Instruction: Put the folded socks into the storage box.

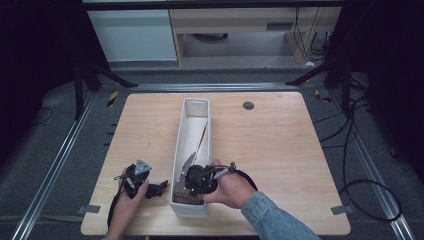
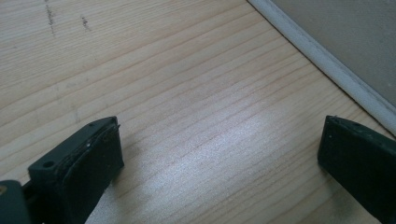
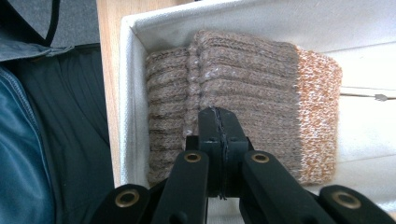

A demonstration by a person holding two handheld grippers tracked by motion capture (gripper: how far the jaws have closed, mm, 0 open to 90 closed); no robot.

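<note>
A long white bin (image 1: 192,150) lay lengthwise at the centre of the wooden counter (image 1: 280,150). At its near end, in the lower middle of the high view, lay a folded brown knit sock (image 3: 243,88) with an orange-flecked band. The right gripper (image 3: 218,122) hung just above the sock, jaws pressed together on nothing. At lower left, the left gripper (image 1: 161,187) rested low over the counter beside the bin, jaws wide apart.

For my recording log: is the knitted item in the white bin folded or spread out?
Folded. In the right gripper view the knitted item lies doubled in layers at the white bin's near end.
</note>
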